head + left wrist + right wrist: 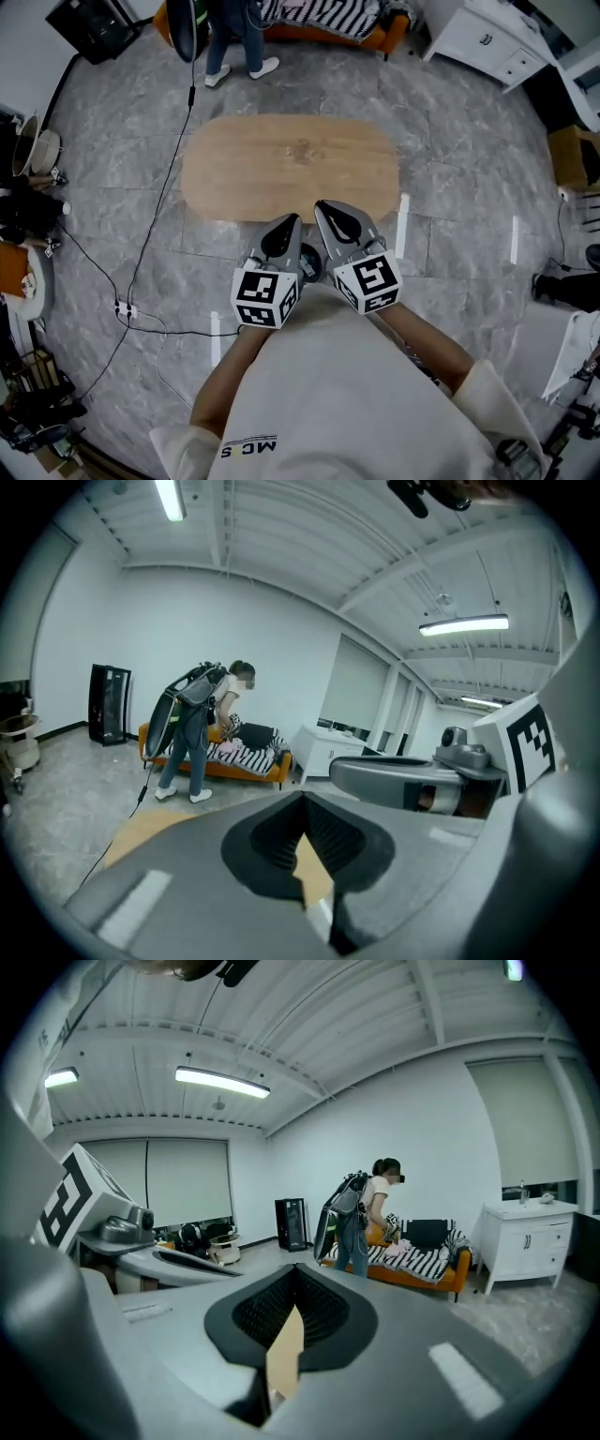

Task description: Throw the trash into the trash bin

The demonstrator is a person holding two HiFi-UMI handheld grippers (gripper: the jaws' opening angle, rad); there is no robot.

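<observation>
Two grippers are held side by side just off the near edge of the single oval wooden table (291,164): the left gripper (289,223) and the right gripper (325,208), each carrying one marker cube (265,295) at its rear. In each gripper's own view the jaws are seen brought together, with only a thin slit left through which the table's tan wood shows, and nothing is gripped by either. The tabletop is seen bare, and neither trash nor a trash bin can be made out with certainty in any view. The table is set on a grey marbled floor (450,216), across which one black cable (159,216) is run to the left of the table. Beyond the table's far edge one orange sofa (380,39) is placed, and one other person (234,33) is seen standing at it. One white cabinet (478,37) is set beyond the table to the right.
</observation>
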